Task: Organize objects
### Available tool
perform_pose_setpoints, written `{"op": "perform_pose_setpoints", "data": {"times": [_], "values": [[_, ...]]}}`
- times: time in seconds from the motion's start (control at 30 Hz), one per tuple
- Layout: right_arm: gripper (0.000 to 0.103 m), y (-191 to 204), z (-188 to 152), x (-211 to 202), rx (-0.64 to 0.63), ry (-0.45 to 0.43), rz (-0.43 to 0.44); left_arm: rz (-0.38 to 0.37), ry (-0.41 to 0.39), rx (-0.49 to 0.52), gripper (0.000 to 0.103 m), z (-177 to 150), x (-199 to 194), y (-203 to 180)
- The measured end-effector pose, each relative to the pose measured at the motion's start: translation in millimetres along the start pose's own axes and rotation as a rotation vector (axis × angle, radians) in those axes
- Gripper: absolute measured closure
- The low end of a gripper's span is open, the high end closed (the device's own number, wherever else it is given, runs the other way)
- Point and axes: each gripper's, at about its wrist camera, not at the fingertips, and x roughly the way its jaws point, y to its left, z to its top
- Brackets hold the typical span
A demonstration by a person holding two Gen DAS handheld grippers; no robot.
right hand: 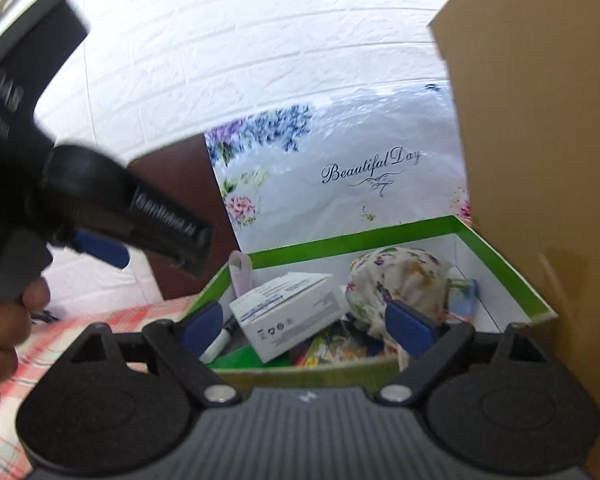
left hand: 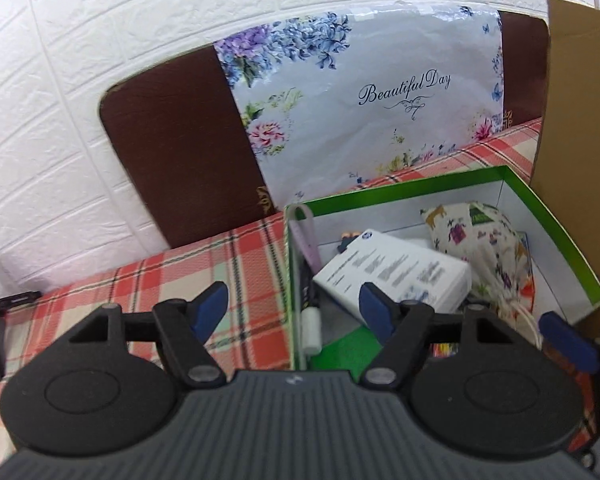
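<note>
I read my left gripper [left hand: 294,308] with jaws apart, empty, at the green box's [left hand: 556,232] left wall. Inside the box: marker [left hand: 312,316], white carton [left hand: 400,272], printed pouch [left hand: 488,248] (rightmost). My right gripper [right hand: 306,322] gapes empty before the box.

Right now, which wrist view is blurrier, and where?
Right wrist: the left gripper crossing at upper left is smeared, and the checked cloth washes out. Left wrist: mostly sharp, only the print on the white box is soft. Both bend the brick wall.
</note>
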Motion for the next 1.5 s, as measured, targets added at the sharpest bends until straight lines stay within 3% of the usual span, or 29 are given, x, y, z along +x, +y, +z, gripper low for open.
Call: {"op": "perform_pose_setpoints", "data": {"times": [0.27, 0.5, 0.77, 1.07, 1.5], "values": [[0.011, -12, 6, -58, 0.046, 0.026, 0.024, -0.009, -0.015, -0.008, 0.024, -31, -50, 10], [0.011, -5, 11, -98, 0.039, -0.003, 0.022, -0.015, -0.036, -0.013, 0.023, -53, -82, 14], [0.003, 11, 16, -122, 0.043, 0.020, 0.038, -0.013, -0.063, -0.054, 0.011, -78, -112, 27], [0.000, 22, 11, -132, 0.053, 0.078, 0.054, -0.001, -0.037, -0.098, 0.000, -102, -120, 42], [0.000, 39, 15, -142, 0.009, 0.047, 0.056, 0.012, -0.007, -0.130, 0.000, -111, -114, 57]]}}
